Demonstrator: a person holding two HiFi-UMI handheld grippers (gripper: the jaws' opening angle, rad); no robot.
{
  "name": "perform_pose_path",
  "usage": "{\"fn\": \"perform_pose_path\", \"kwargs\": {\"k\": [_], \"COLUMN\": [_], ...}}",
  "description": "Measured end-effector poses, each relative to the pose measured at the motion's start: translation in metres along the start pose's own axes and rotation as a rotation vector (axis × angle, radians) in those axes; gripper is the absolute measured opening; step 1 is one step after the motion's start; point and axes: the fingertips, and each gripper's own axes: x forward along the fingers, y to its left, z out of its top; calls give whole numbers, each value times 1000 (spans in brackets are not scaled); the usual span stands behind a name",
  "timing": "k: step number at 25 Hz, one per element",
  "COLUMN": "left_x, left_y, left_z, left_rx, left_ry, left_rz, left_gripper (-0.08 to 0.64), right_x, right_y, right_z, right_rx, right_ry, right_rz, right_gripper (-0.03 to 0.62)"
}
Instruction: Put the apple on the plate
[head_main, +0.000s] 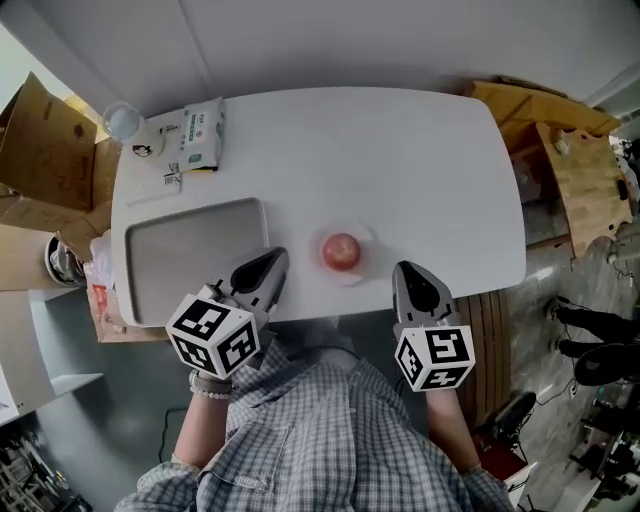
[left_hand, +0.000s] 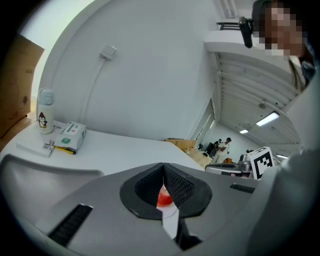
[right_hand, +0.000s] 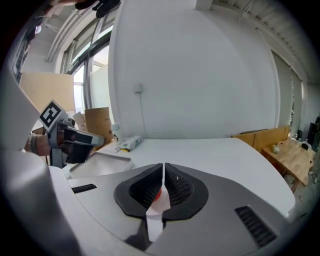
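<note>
A red apple (head_main: 341, 251) rests on a small pale plate (head_main: 352, 279) near the front edge of the white table (head_main: 400, 160). My left gripper (head_main: 272, 266) hovers just left of the apple, jaws shut and holding nothing. My right gripper (head_main: 410, 279) hovers just right of it, also shut and holding nothing. In the left gripper view the left gripper (left_hand: 163, 170) shows only a thin slit, with a sliver of the apple (left_hand: 164, 199) behind it. The right gripper (right_hand: 163, 167) likewise shows a sliver of the apple (right_hand: 157, 195) through its slit.
A grey tray (head_main: 190, 250) lies at the table's front left. A tissue pack (head_main: 202, 132), a small bottle (head_main: 124, 122) and a few small items sit at the back left. Cardboard boxes (head_main: 40, 140) stand left of the table, a wooden bench (head_main: 575, 180) right.
</note>
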Motion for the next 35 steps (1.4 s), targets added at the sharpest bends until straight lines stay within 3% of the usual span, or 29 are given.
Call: {"fn": "perform_pose_path", "kwargs": {"k": [5, 12, 17, 19, 27, 32, 35], "left_x": [19, 36, 52, 58, 74, 85, 90], "left_y": [8, 25, 33, 34, 51, 59, 63], "left_z": [-22, -64, -85, -93, -130, -144, -149], "left_rx": [-71, -161, -112, -113, -154, -253, -275], "left_ry": [55, 210, 296, 322, 461, 504, 522], "left_rz": [70, 87, 121, 115, 172, 178, 196], "left_gripper": [8, 9, 21, 91, 98, 98, 98], "right_x": [27, 61, 76, 82, 103, 112, 114], "right_y": [-12, -13, -9, -8, -18, -21, -22], "right_z": [-27, -72, -95, -102, -125, -135, -140], "right_rx": [-44, -23, 25, 41, 136, 163, 176], "right_ry": [125, 324, 426, 455, 545, 589, 604], "right_rz": [85, 170, 254, 273, 289, 282, 280], "right_gripper": [25, 26, 42, 70, 78, 83, 84]}}
